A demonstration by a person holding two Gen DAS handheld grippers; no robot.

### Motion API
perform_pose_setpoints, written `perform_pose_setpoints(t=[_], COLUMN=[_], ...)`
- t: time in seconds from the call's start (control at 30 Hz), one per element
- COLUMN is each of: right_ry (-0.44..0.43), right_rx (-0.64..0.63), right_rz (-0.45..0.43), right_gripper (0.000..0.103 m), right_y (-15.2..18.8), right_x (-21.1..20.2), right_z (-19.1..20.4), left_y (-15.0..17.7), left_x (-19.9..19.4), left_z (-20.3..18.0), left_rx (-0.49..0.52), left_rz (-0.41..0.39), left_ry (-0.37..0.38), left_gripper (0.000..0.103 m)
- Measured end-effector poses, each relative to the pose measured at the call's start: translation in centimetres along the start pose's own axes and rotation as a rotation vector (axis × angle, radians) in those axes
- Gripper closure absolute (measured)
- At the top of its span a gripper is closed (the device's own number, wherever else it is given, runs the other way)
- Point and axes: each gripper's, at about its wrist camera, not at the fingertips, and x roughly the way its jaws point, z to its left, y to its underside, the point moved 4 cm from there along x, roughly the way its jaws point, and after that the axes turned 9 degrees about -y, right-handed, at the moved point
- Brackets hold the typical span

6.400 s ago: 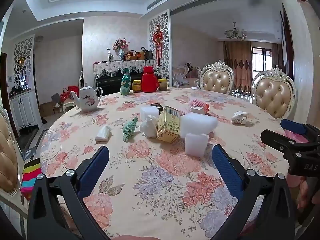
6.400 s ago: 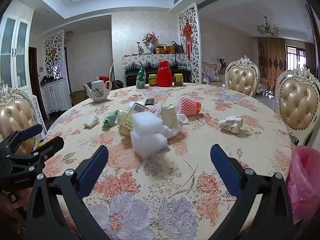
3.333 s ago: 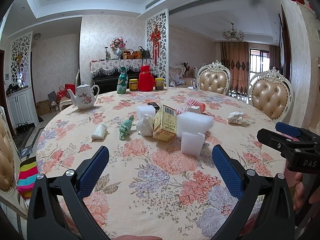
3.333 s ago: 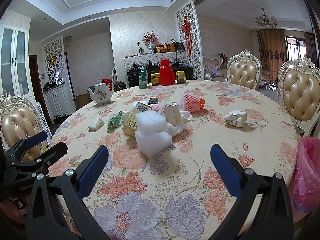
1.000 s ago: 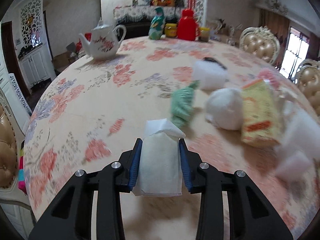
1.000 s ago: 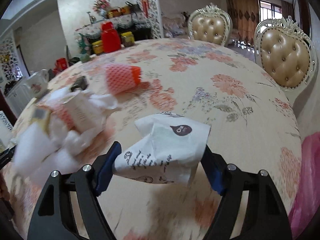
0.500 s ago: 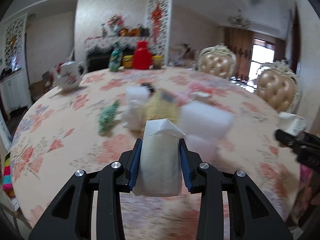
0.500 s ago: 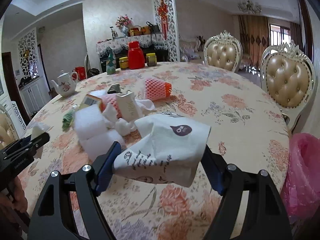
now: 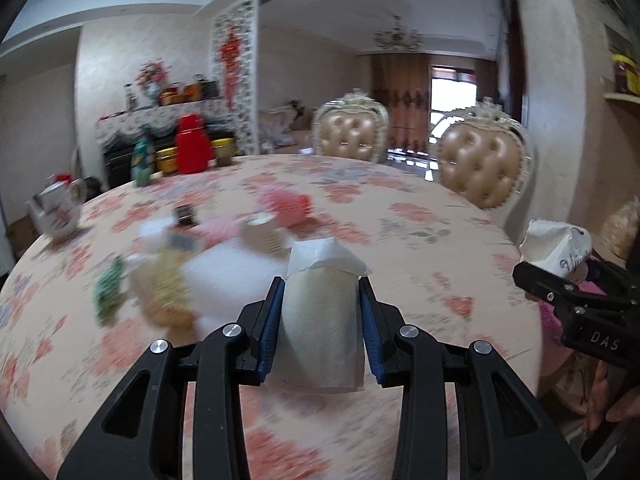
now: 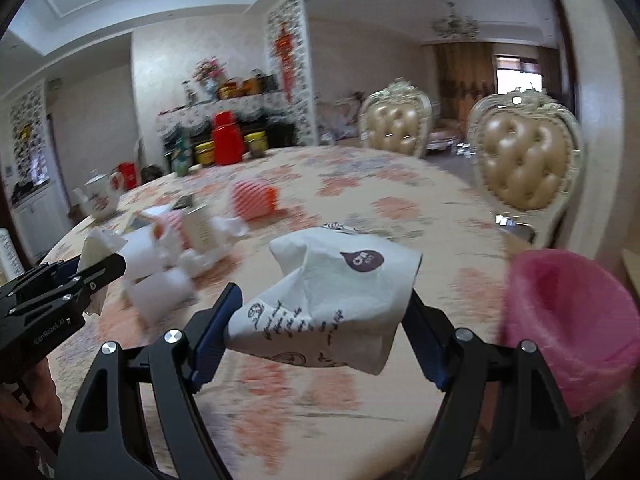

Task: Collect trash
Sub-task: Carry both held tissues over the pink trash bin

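Observation:
My left gripper (image 9: 320, 320) is shut on a folded white tissue packet (image 9: 320, 328), held above the floral table (image 9: 420, 240). My right gripper (image 10: 320, 316) is shut on a crumpled white printed paper bag (image 10: 332, 304); it also shows at the right of the left wrist view (image 9: 556, 248). A pink trash bag (image 10: 568, 320) hangs open at the table's right edge, right of my right gripper. More trash lies on the table: white foam blocks (image 10: 156, 280), a yellow carton (image 9: 164, 284), a green wrapper (image 9: 108, 284), a red foam net (image 10: 256, 200).
A white teapot (image 10: 98, 196) stands at the table's left. A red jug (image 10: 226, 144) and jars stand at the far edge. Two padded chairs (image 10: 524, 160) stand at the right. The left gripper shows at the left of the right wrist view (image 10: 64, 284).
Both grippers have swung right with their loads. The pink trash bag now shows larger and nearer beside my right gripper. The views are motion-blurred.

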Motion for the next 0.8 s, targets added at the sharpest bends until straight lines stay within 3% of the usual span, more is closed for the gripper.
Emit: perform_pose_setpoints(t=[0.4, 0.57, 0.8], right_ry=[0.319, 0.389, 0.391], right_rx=[0.111, 0.135, 0.16], right_rz=[-0.071, -0.069, -0.041], right_gripper=[0.026, 0.026, 0.026], right_y=[-0.6, 0.0, 0.9], right_x=[-6.0, -7.2, -7.5], right_z=[-14.4, -19.3, -25.3], left_y=[-3.3, -4.2, -4.8], left_x=[5.3, 6.6, 8.6], left_z=[-14.6, -20.9, -29.2], left_rx=[0.115, 0.188, 0.24], left_rz=[0.001, -0.007, 0.03], left_ry=[0.299, 0.403, 0.566], left_gripper=[0.068, 0.068, 0.068])
